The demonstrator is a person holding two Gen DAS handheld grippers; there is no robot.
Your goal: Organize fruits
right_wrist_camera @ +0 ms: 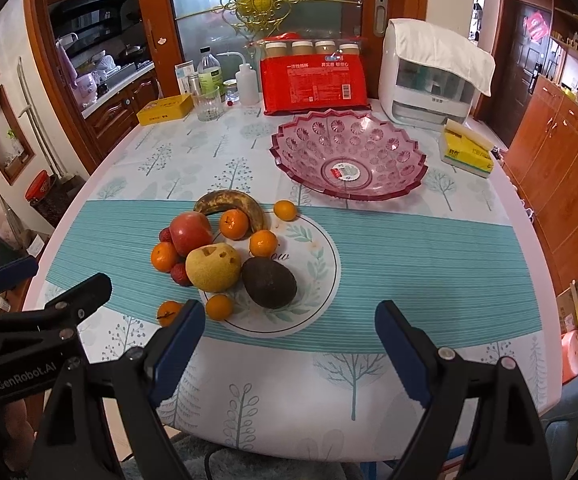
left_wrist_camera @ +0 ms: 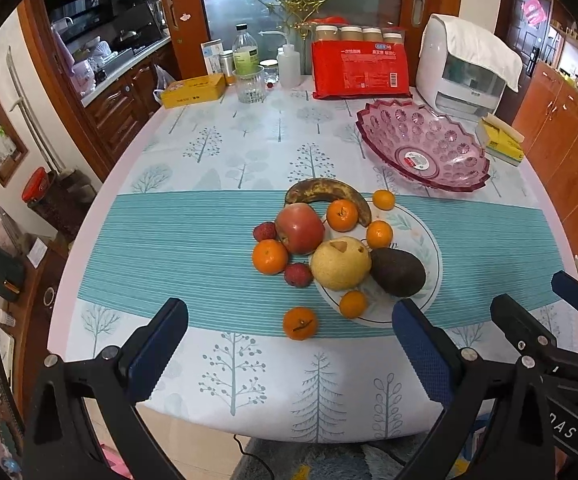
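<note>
While both the left gripper and the right gripper hover with jaws wide apart and empty, we judge it best to straddle the dark oval avocado on the flat white plate squarely, then carry it to the empty pink cut-glass bowl beyond.

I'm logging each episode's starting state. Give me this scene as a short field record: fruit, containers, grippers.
surface: table with tree-print cloth
fruit pile: banana, apple, pear, avocado, several tangerines, two small red fruits
pile location: partly on the flat plate, partly on the cloth beside it
pink bowl: behind the pile, no fruit in it
left gripper: open, holding nothing
right gripper: open, holding nothing
</note>
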